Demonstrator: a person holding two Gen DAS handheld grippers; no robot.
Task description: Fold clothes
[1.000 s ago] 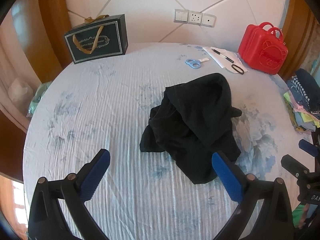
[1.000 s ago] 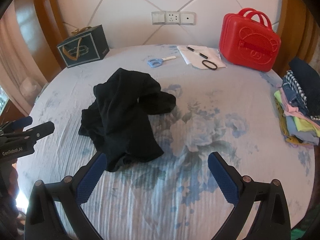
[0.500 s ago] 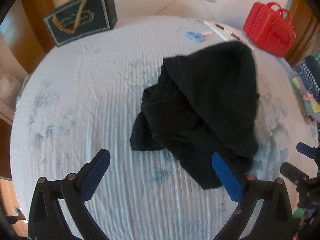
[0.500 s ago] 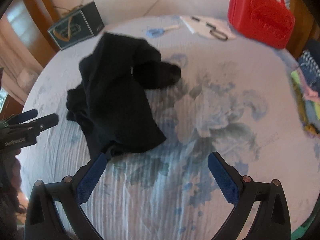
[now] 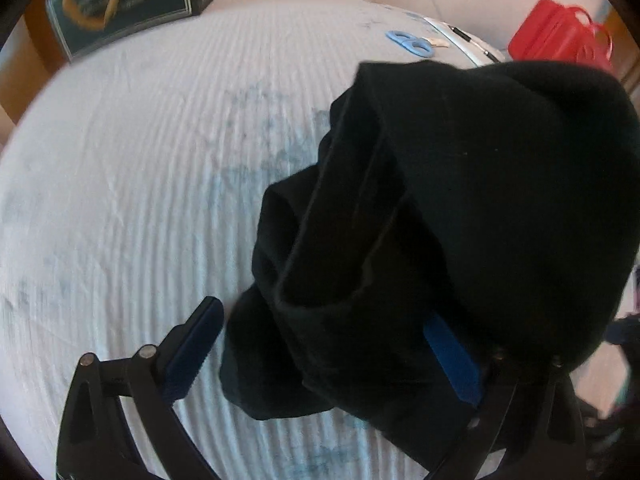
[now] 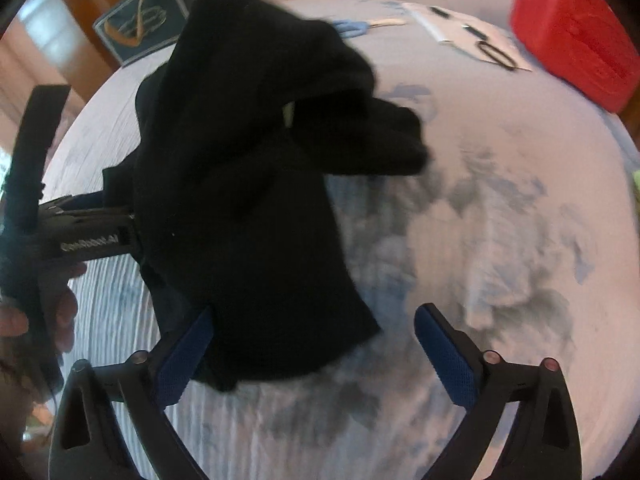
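A crumpled black fabric garment (image 5: 460, 200) lies heaped in thick overlapping folds on the pale blue floral bedsheet (image 5: 120, 180), its near edge spilling between the left claw's (image 5: 324, 356) spread blue pads. Seen from the right claw (image 6: 316, 352), the garment's lower hem drapes against the claw's left pad (image 6: 184, 356).

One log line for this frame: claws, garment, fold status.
left claw: open, at black garment | right claw: open, at its near edge | garment crumpled on bed | fold: not started
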